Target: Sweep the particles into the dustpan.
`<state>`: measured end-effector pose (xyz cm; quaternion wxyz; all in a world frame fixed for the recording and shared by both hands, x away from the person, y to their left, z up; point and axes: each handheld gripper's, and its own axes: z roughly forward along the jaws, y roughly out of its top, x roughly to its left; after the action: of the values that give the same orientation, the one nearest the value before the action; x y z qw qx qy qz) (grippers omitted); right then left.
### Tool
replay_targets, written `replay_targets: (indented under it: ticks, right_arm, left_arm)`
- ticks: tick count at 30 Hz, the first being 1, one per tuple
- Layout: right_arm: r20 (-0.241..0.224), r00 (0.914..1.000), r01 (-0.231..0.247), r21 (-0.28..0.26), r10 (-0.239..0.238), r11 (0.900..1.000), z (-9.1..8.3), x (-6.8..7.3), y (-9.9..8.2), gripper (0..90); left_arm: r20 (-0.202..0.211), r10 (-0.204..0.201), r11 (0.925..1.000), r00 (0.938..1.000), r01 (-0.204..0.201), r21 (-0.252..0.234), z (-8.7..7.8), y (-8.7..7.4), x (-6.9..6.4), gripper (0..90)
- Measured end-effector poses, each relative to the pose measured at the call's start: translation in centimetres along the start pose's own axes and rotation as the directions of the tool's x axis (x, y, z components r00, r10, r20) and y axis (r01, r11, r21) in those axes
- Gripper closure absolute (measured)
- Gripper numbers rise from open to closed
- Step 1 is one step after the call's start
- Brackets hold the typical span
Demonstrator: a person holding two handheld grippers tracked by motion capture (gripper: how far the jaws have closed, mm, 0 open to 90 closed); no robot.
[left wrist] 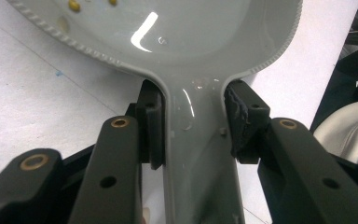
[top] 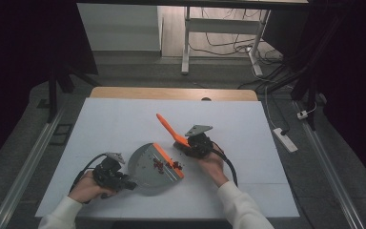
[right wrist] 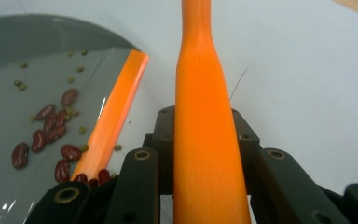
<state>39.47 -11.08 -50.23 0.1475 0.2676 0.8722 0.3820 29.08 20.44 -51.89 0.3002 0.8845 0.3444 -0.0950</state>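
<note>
Grippers clamp both tools: left [left wrist: 193,126] on dustpan [left wrist: 200,163] handle (grey), right [right wrist: 203,135] on brush [right wrist: 205,154] handle.

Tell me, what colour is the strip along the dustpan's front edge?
Orange. The strip along the grey dustpan shows best in the right gripper view.

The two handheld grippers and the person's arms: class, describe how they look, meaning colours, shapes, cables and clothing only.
Both the left gripper and the right gripper are black, each topped by a grey three-cornered plate, with a black cable trailing back. Up close, their jaws are flat black links with brass-coloured rivets and dark ribbed pads. The person wears white long sleeves.
</note>
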Motion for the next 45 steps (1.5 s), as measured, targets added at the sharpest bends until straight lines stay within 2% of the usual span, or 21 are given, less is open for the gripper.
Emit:
replay_targets:
  ticks: [8, 14, 18, 19, 21, 23, 26, 27, 29, 31, 33, 38, 45]
  right_arm:
    - [-0.033, 0.9989, -0.035, -0.004, 0.035, 0.9994, -0.4, 1.2, -0.7, 70.2]
    - [-0.033, 0.9994, -0.005, -0.006, 0.005, 1.0000, -0.6, 2.6, -0.9, 70.1]
    - [-0.071, 0.9969, -0.036, -0.016, 0.035, 0.9992, -0.5, 2.9, -0.8, 70.1]
    - [-0.068, 0.9972, -0.032, -0.016, 0.031, 0.9993, -0.5, 3.1, -0.8, 70.1]
    - [-0.111, 0.9923, -0.059, -0.022, 0.056, 0.9980, -0.4, 3.4, -0.8, 70.2]
    - [-0.113, 0.9919, -0.061, -0.025, 0.057, 0.9978, -0.3, 3.7, -0.8, 70.2]
    - [-0.111, 0.9933, -0.038, -0.038, 0.034, 0.9986, -0.3, 4.4, -0.4, 70.2]
    - [-0.153, 0.9879, -0.034, -0.058, 0.025, 0.9977, -0.3, 4.7, -0.1, 70.4]
    - [-0.171, 0.9852, -0.026, -0.065, 0.015, 0.9976, -0.3, 5.0, 0.1, 70.3]
    - [-0.166, 0.9860, 0.003, -0.073, -0.015, 0.9974, -0.4, 5.5, 0.4, 70.3]
    - [-0.172, 0.9849, 0.004, -0.088, -0.020, 0.9961, -0.7, 5.5, 0.6, 70.3]
    - [-0.120, 0.9926, -0.029, -0.113, 0.015, 0.9932, -1.7, 4.2, 0.5, 70.3]
    - [-0.081, 0.9953, -0.063, -0.126, 0.053, 0.9900, -2.4, 2.9, 0.2, 70.3]
  left_arm:
    - [-0.001, 0.000, 1.0000, 1.0000, 0.000, 0.001, 0.1, 0.0, 0.0, 61.4]
    - [-0.003, -0.001, 1.0000, 1.0000, 0.001, 0.001, 0.1, 0.0, 0.0, 61.4]
    - [-0.003, 0.000, 1.0000, 1.0000, 0.000, 0.002, 0.1, 0.0, -0.1, 61.4]
    - [-0.003, -0.001, 1.0000, 1.0000, 0.001, 0.002, 0.1, 0.0, -0.1, 61.4]
    - [-0.003, -0.001, 1.0000, 1.0000, 0.001, 0.002, 0.1, 0.0, -0.1, 61.4]
    - [-0.003, 0.000, 1.0000, 1.0000, 0.000, 0.003, 0.1, 0.0, 0.0, 61.4]
    - [-0.002, 0.001, 1.0000, 1.0000, -0.001, 0.005, 0.1, 0.0, 0.0, 61.4]
    - [-0.002, 0.000, 1.0000, 1.0000, 0.000, 0.004, 0.1, 0.0, 0.0, 61.4]
    - [-0.003, -0.001, 1.0000, 1.0000, 0.001, 0.005, 0.1, 0.0, 0.0, 61.4]
    - [-0.005, 0.001, 1.0000, 1.0000, -0.001, 0.004, 0.1, 0.0, 0.0, 61.4]
    - [-0.004, 0.001, 1.0000, 1.0000, 0.000, 0.005, 0.1, 0.0, -0.1, 61.4]
    - [-0.004, 0.002, 1.0000, 1.0000, -0.002, 0.006, 0.1, -0.1, -0.1, 61.4]
    - [-0.006, 0.003, 1.0000, 1.0000, -0.003, 0.004, 0.1, -0.1, -0.1, 61.4]
